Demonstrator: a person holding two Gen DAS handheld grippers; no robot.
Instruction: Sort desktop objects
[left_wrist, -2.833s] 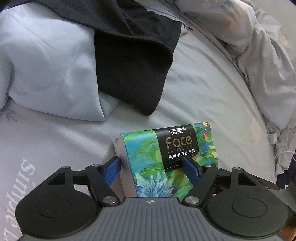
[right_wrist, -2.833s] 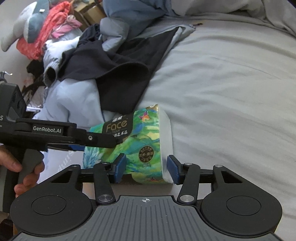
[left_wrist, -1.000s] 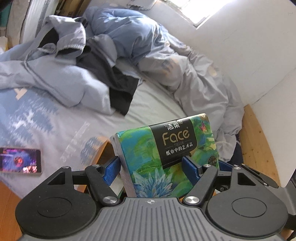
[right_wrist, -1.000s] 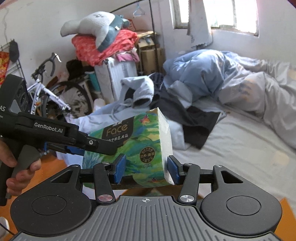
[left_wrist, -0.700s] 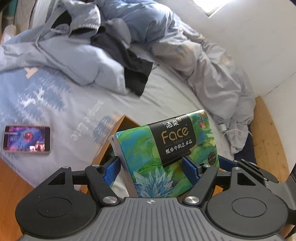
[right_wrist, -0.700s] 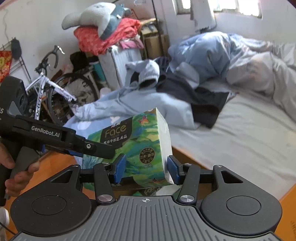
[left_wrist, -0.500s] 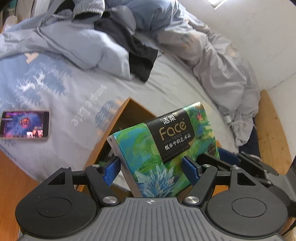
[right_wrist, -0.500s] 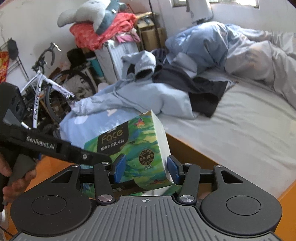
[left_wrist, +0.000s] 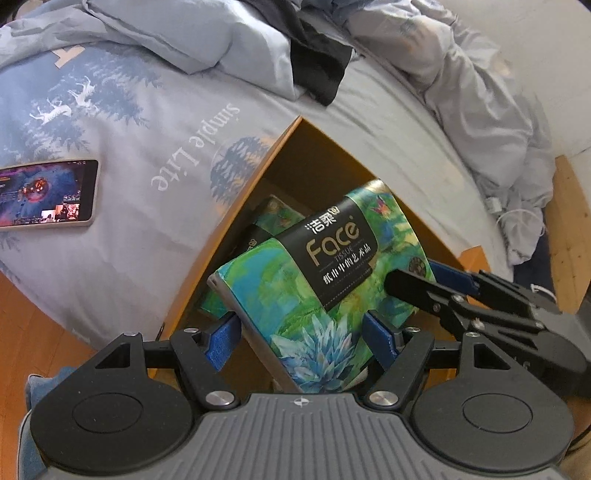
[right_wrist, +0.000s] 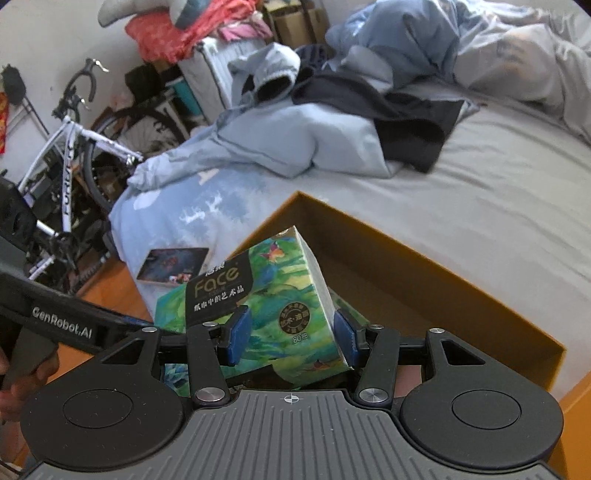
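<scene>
Both my left claw (left_wrist: 301, 338) and right claw (right_wrist: 291, 336) pinch the tilted tissue pack (left_wrist: 321, 295) over the cardboard box (right_wrist: 424, 258); uneven release could snag it on packs below (left_wrist: 275, 218).

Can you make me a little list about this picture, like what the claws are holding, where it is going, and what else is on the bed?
held thing: tissue pack, green and blue, with "Face" printed on it
left claw: shut on one end of the pack
right claw: shut on the other end
pack position: tilted, over the open cardboard box
in the box: at least one more pack with the same print
on the bed: phone with its screen lit, lying flat on the blue sheet
further back: rumpled clothes
</scene>
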